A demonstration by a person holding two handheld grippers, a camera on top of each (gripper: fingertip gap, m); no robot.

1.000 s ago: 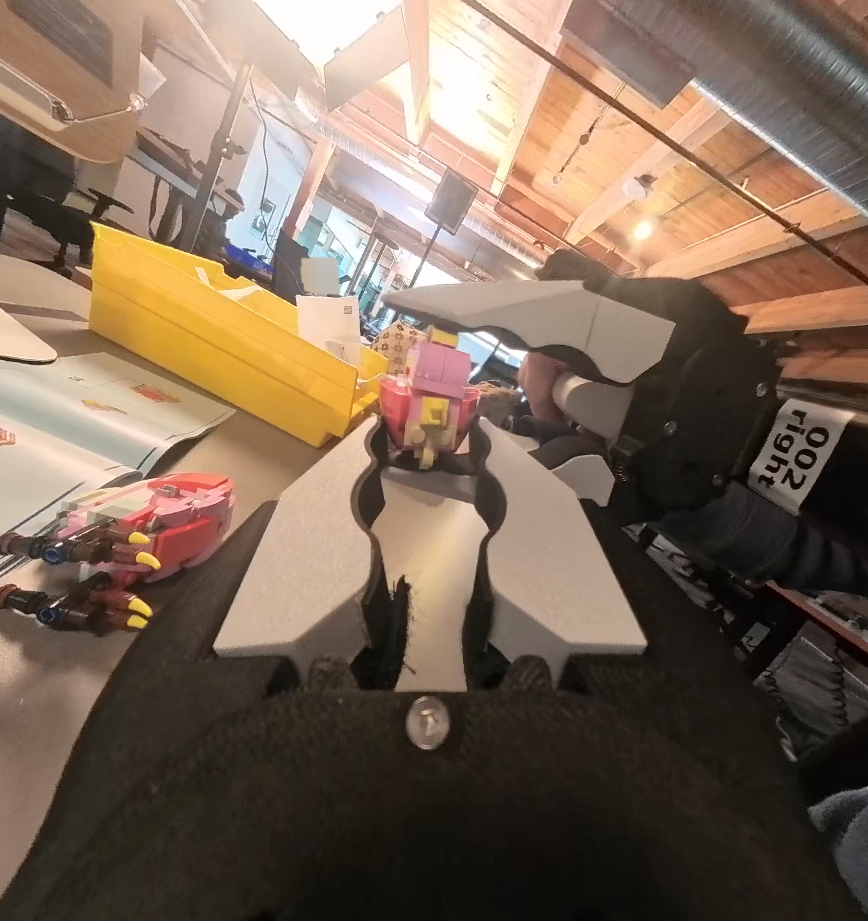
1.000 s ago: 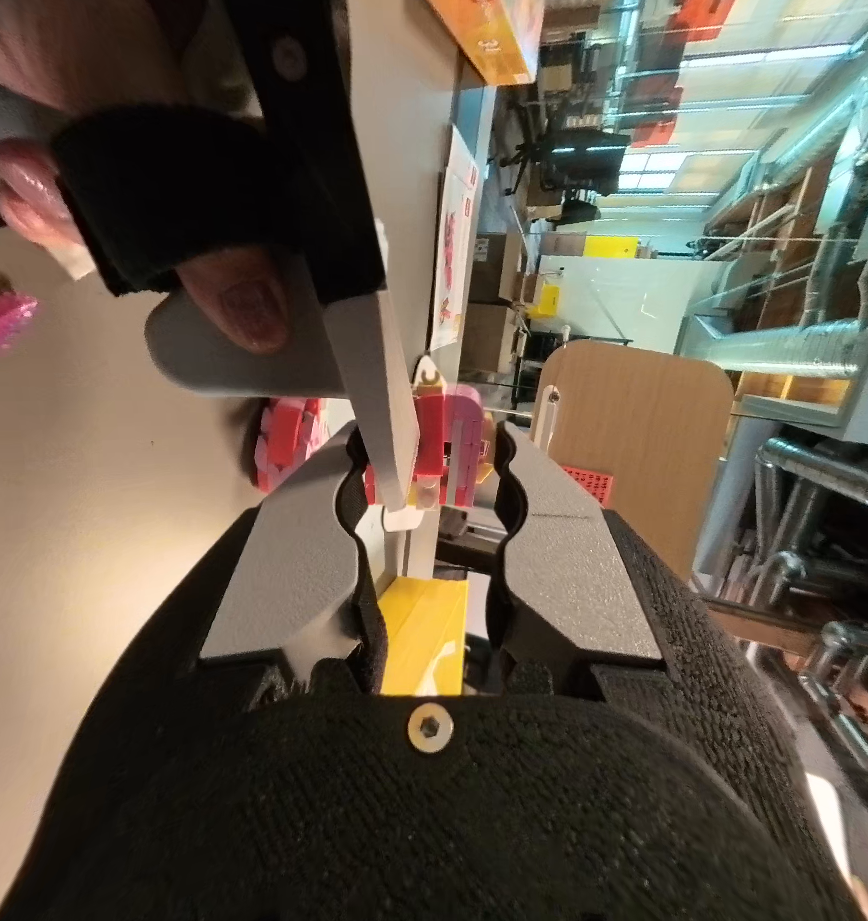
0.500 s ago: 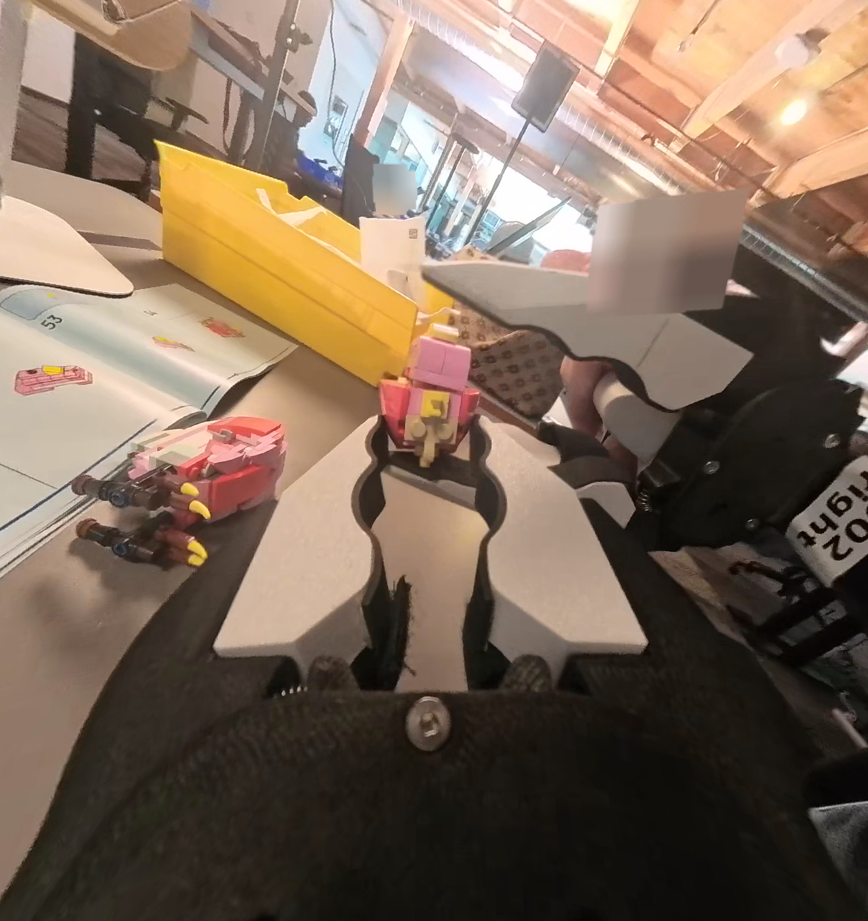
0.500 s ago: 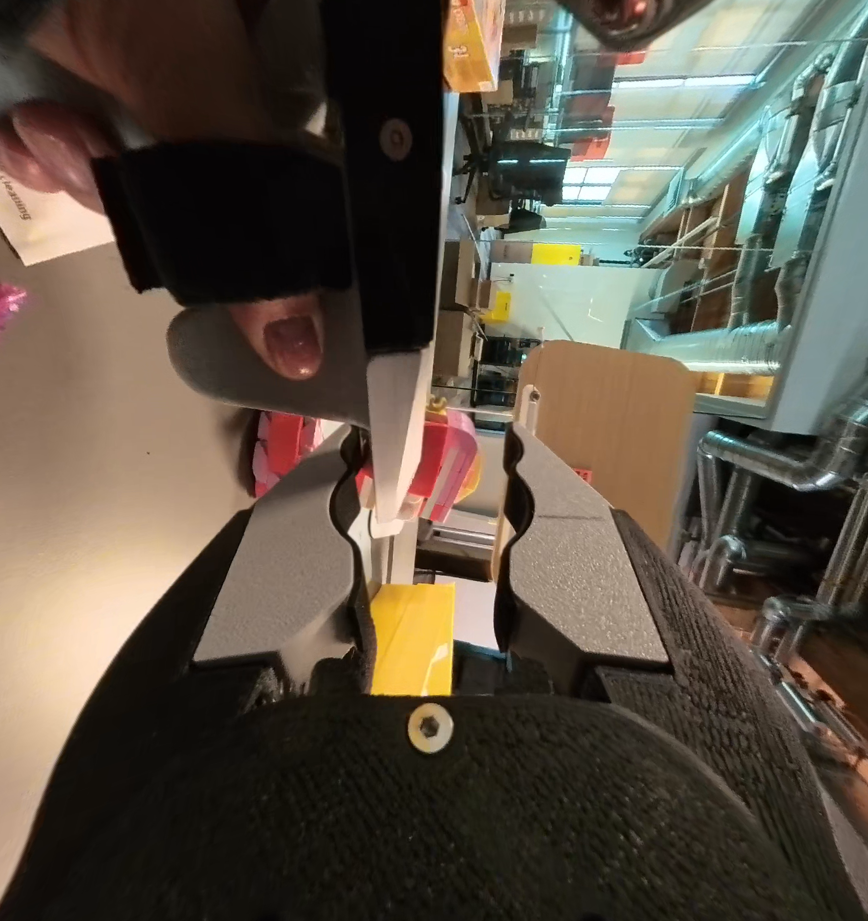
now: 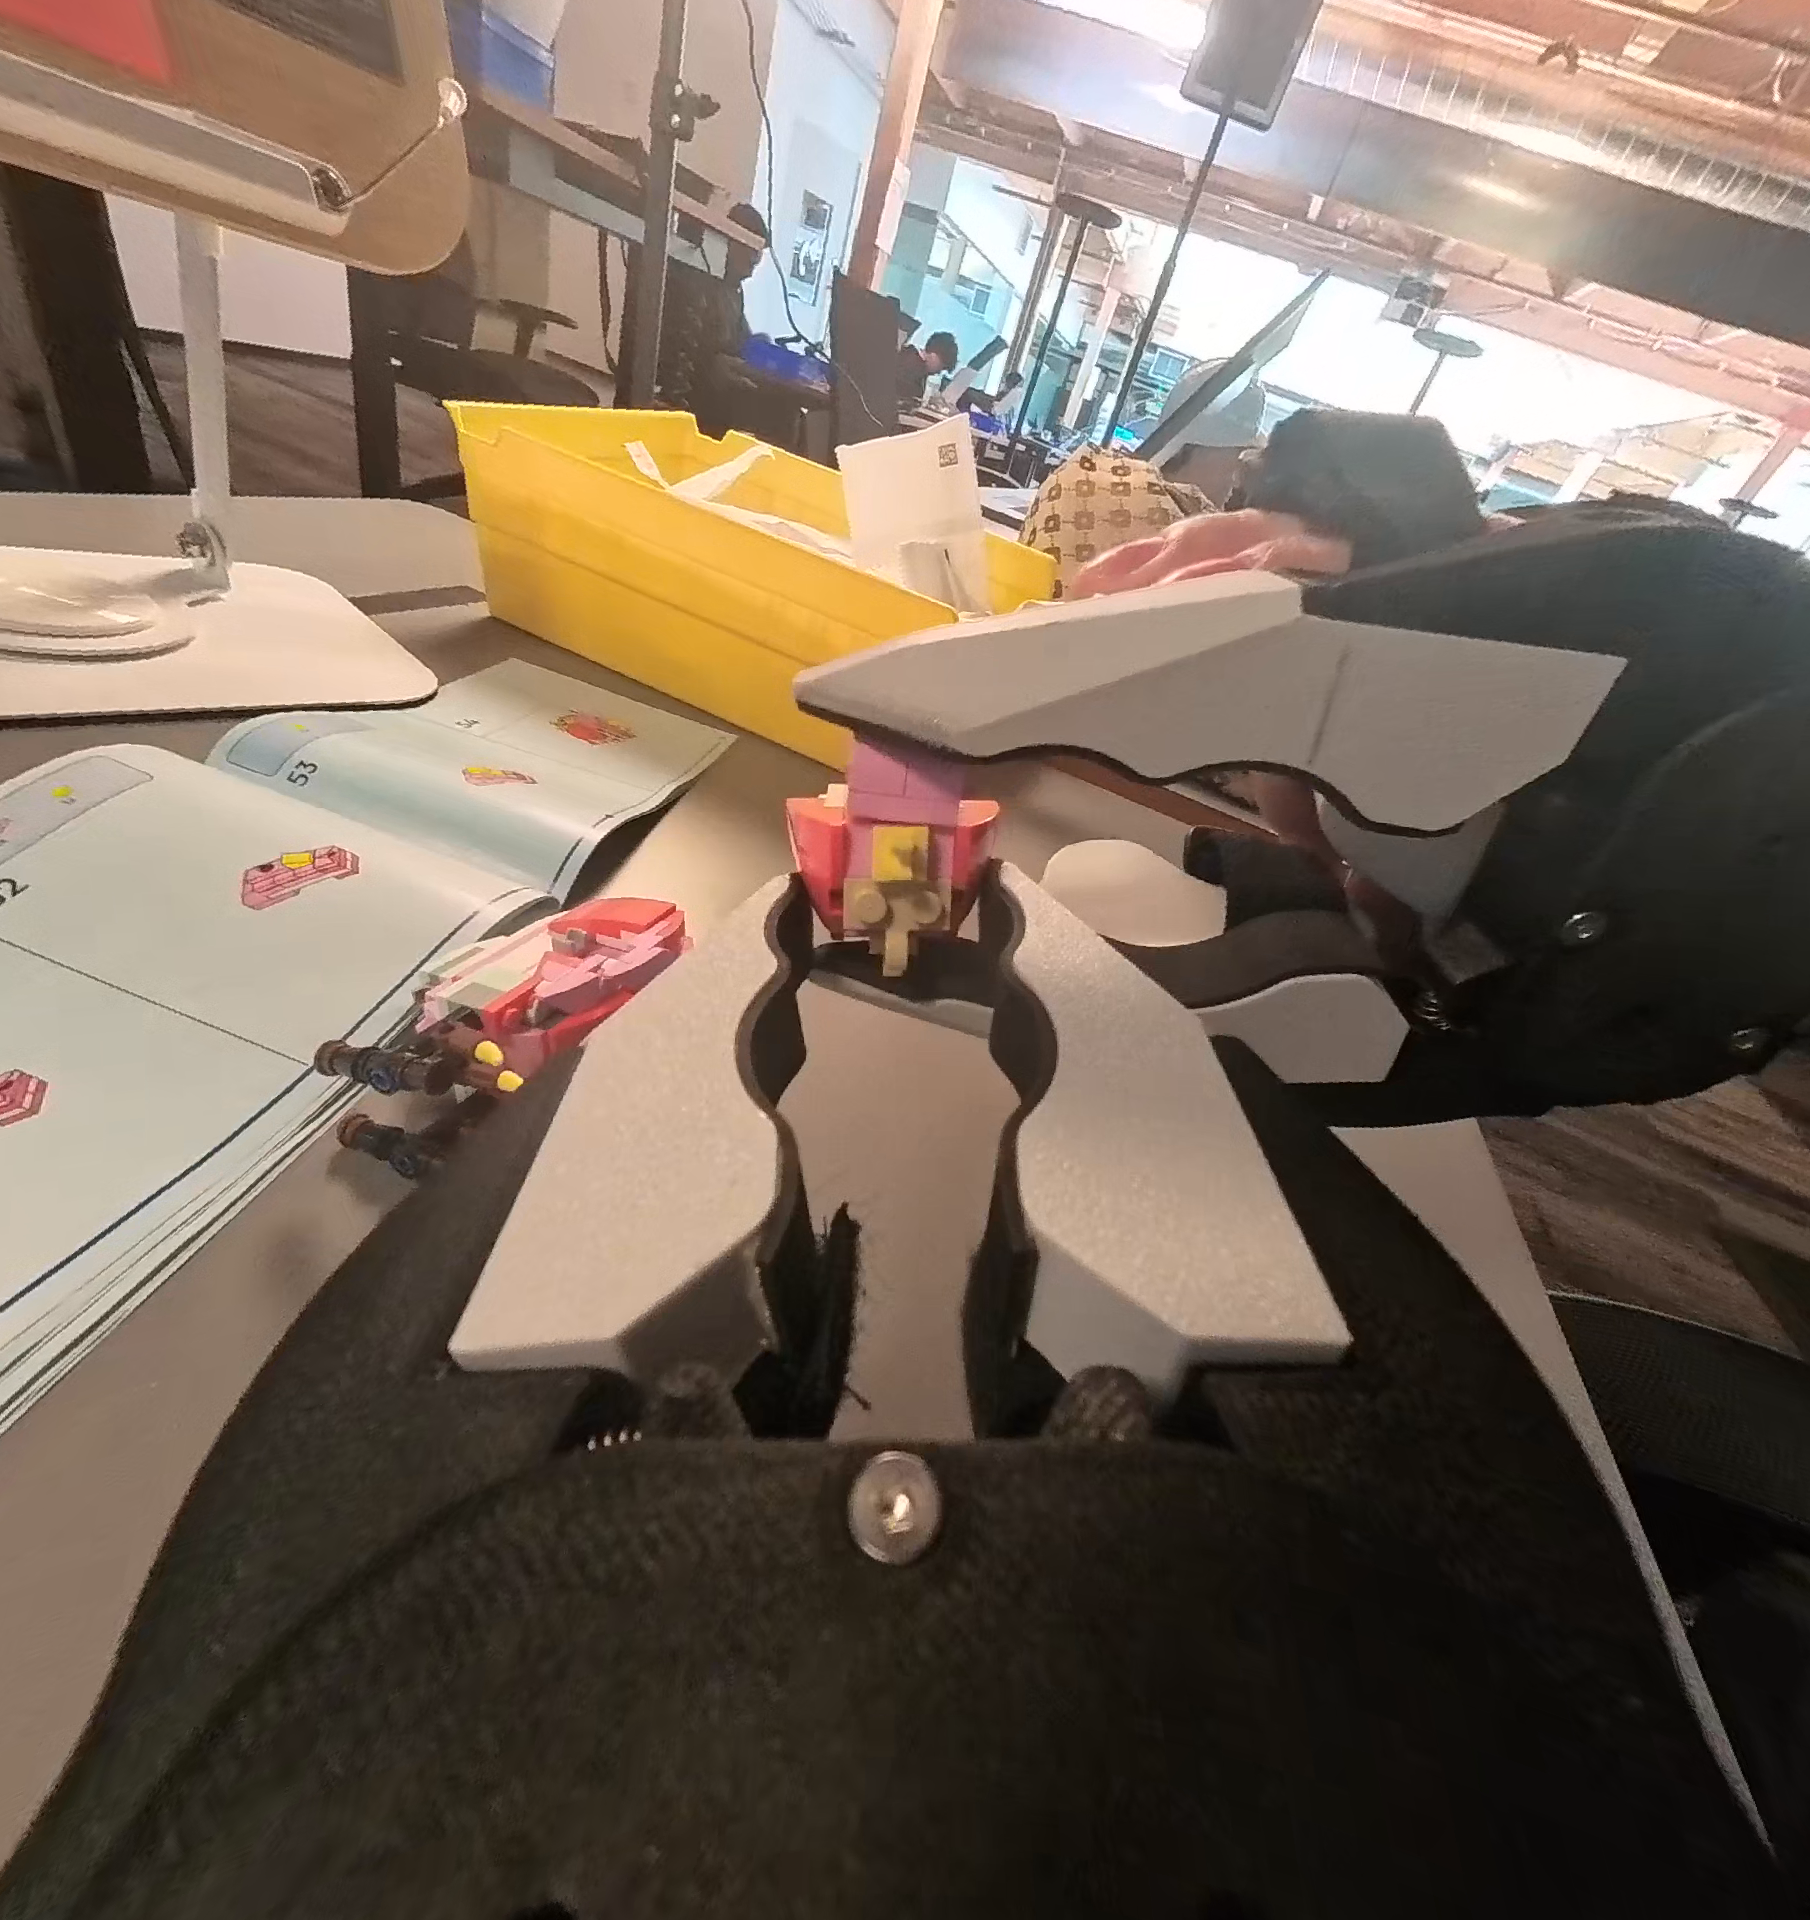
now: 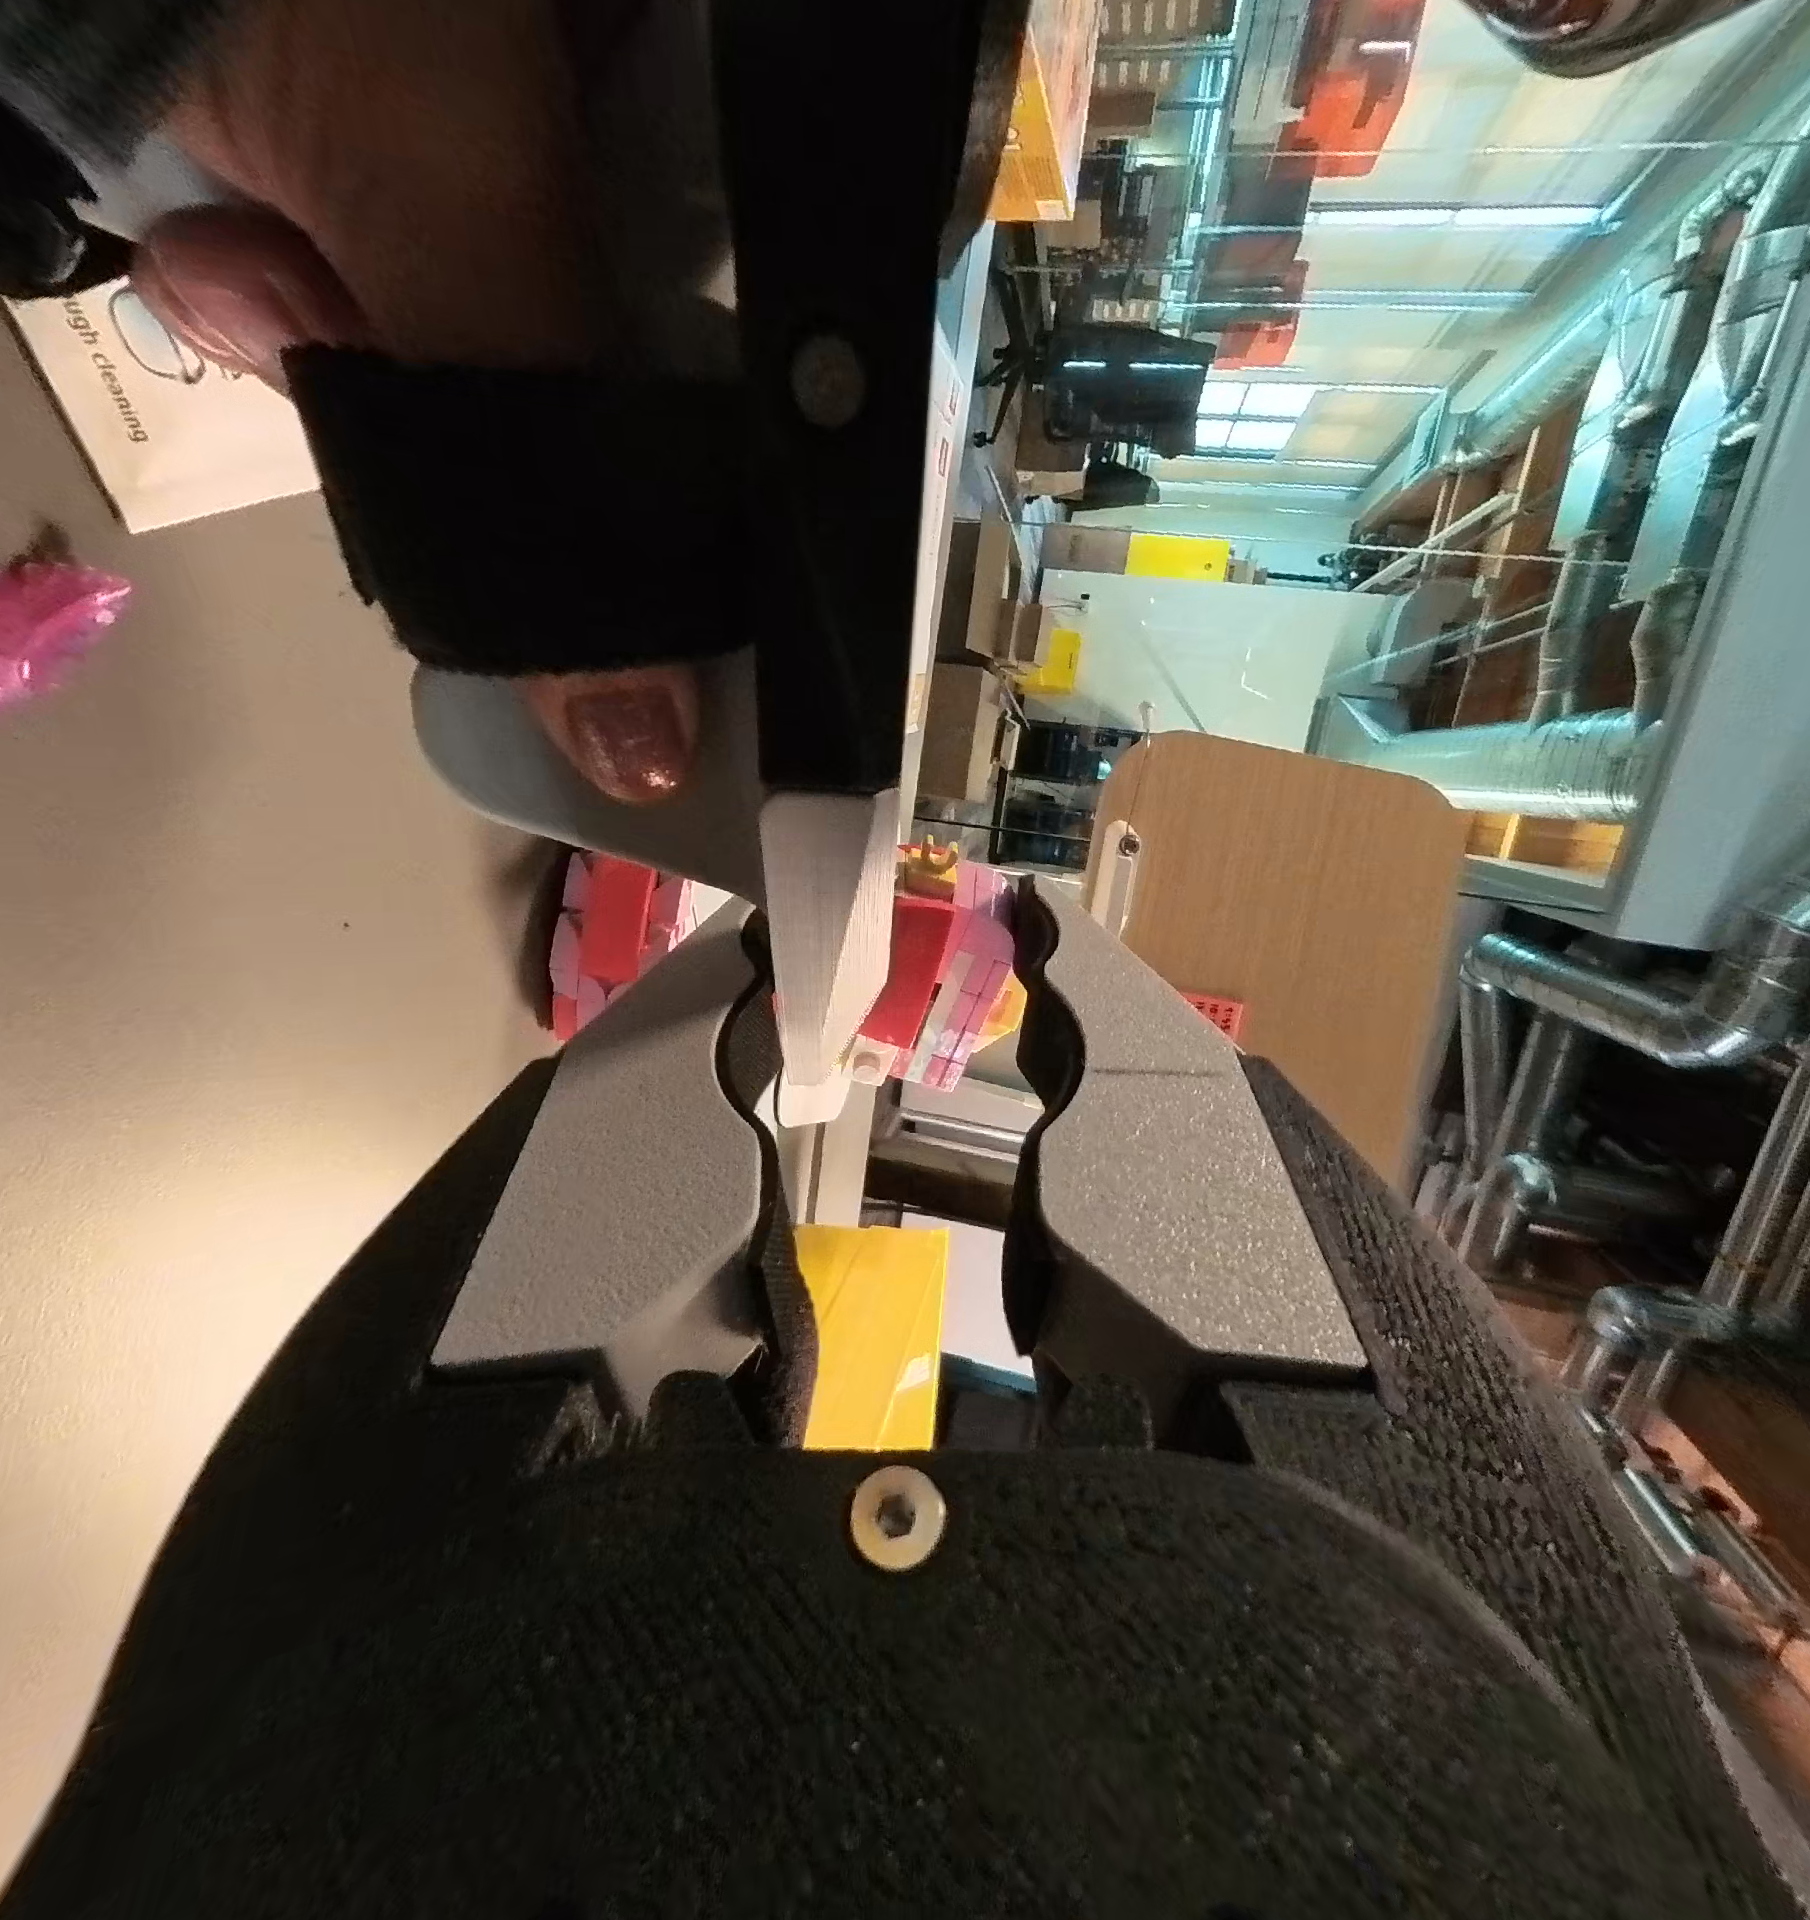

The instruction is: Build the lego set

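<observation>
1. Left wrist view first: left gripper has its jaws part open and clamped on the red sides of a small brick model; both pads press its flanks. Model stands upright at the fingertips, pink block on top, tan pieces facing the camera.
2. Right gripper comes in from the right, jaws stacked one above the other. Its upper finger rests on the model's pink top; the lower finger sits under and behind the model, contact there hidden.
3. Left of the fingers, on the table: second brick model, red and pink with dark prongs, lying at the edge of an open booklet. Yellow bin beyond the fingertips.
4. Right wrist view: right gripper jaws moderately apart. Model sits between them, against the right pad; a left gripper finger fills the space at the left pad. Cannot tell whether the left pad presses.
5. Pink wrapper and white card lie far left on the table.
</observation>
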